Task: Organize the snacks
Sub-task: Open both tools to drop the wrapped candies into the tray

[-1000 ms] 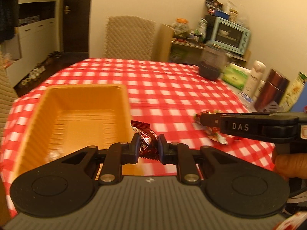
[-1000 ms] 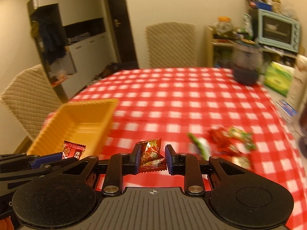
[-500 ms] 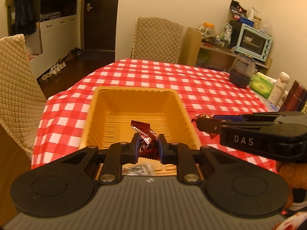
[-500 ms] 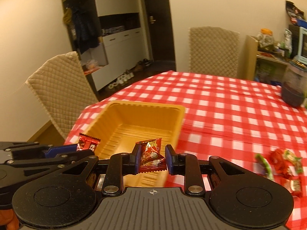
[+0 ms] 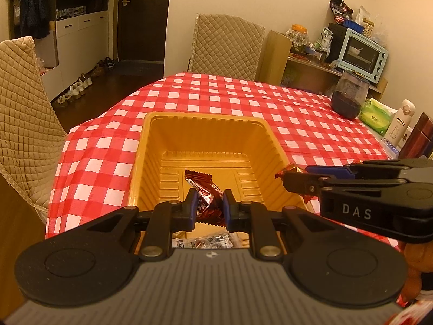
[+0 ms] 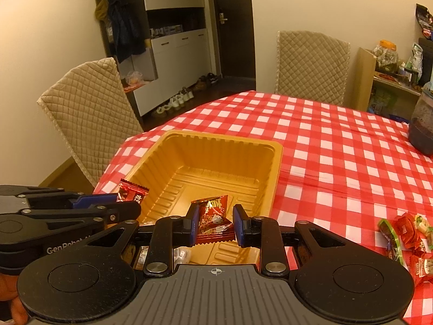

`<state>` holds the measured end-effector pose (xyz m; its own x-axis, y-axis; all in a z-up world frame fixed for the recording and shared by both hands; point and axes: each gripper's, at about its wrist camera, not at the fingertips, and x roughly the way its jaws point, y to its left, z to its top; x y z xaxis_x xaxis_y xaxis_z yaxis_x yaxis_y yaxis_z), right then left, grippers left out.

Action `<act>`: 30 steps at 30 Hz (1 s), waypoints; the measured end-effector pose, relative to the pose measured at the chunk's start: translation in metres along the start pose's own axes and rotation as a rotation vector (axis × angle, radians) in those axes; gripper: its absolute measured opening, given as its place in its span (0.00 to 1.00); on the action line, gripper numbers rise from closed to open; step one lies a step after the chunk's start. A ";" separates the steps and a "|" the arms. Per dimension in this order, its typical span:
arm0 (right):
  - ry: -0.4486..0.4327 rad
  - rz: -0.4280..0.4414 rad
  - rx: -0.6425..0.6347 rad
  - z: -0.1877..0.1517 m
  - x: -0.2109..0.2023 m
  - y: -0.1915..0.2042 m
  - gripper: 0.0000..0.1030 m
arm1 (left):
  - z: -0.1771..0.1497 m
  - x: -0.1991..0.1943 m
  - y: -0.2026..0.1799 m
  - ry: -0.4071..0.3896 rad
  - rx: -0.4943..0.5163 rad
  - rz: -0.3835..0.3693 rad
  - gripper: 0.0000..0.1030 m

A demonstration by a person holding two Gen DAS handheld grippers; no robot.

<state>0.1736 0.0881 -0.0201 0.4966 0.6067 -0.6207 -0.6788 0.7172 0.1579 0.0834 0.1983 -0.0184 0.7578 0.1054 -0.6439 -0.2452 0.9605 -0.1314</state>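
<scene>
An orange plastic tray (image 5: 205, 127) (image 6: 224, 146) sits on the red checked tablecloth. My left gripper (image 5: 209, 208) is shut on a dark red candy wrapper (image 5: 203, 193) held over the tray's near end. My right gripper (image 6: 213, 223) is shut on a red and orange snack packet (image 6: 213, 216), also above the tray's near part. Each gripper shows in the other's view: the right gripper (image 5: 286, 178) at the tray's right rim, the left gripper (image 6: 130, 197) at its left rim with its candy (image 6: 132, 192). A pale wrapped snack (image 5: 208, 242) lies in the tray under my left gripper.
A pile of loose wrapped snacks (image 6: 403, 237) lies on the cloth to the right. A dark glass jar (image 5: 349, 97), a green tissue pack (image 5: 377, 115), a white bottle (image 5: 400, 123) and a brown flask (image 5: 418, 138) stand along the table's far right. Quilted chairs (image 5: 21, 119) (image 5: 227, 47) flank the table.
Both grippers have moved left from the snack pile to above the orange tray, each still holding its snack. The tray now sits centred in both views.
</scene>
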 end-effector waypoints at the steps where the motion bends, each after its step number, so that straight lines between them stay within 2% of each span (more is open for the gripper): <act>1: 0.001 0.000 0.001 0.000 0.001 0.000 0.26 | 0.000 0.001 0.001 0.001 0.001 -0.002 0.17; 3: 0.001 0.000 0.005 0.000 0.001 0.000 0.26 | 0.000 0.004 0.002 0.003 0.000 -0.011 0.18; 6: 0.001 0.001 0.012 0.001 0.001 -0.001 0.26 | 0.000 0.008 0.007 0.010 -0.010 -0.010 0.25; 18: 0.001 0.024 0.031 0.001 0.000 0.000 0.26 | -0.007 0.002 0.018 0.021 -0.011 0.022 0.25; 22: -0.010 0.069 0.076 0.001 0.001 -0.004 0.27 | -0.008 -0.001 0.021 0.018 -0.016 0.029 0.25; 23: -0.012 0.070 0.092 0.001 0.001 -0.005 0.31 | -0.008 -0.001 0.021 0.017 -0.016 0.031 0.25; 24: -0.017 0.065 0.102 0.002 0.000 -0.006 0.42 | -0.007 -0.001 0.021 0.016 -0.017 0.032 0.25; 26: -0.026 0.051 0.112 0.002 -0.002 -0.009 0.52 | -0.007 -0.002 0.022 0.015 -0.018 0.034 0.25; 30: -0.037 0.027 0.122 0.004 -0.007 -0.015 0.52 | -0.007 -0.003 0.021 0.015 -0.020 0.032 0.25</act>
<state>0.1824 0.0745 -0.0149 0.5005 0.6367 -0.5866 -0.6225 0.7356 0.2673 0.0719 0.2162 -0.0249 0.7403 0.1315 -0.6594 -0.2809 0.9515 -0.1256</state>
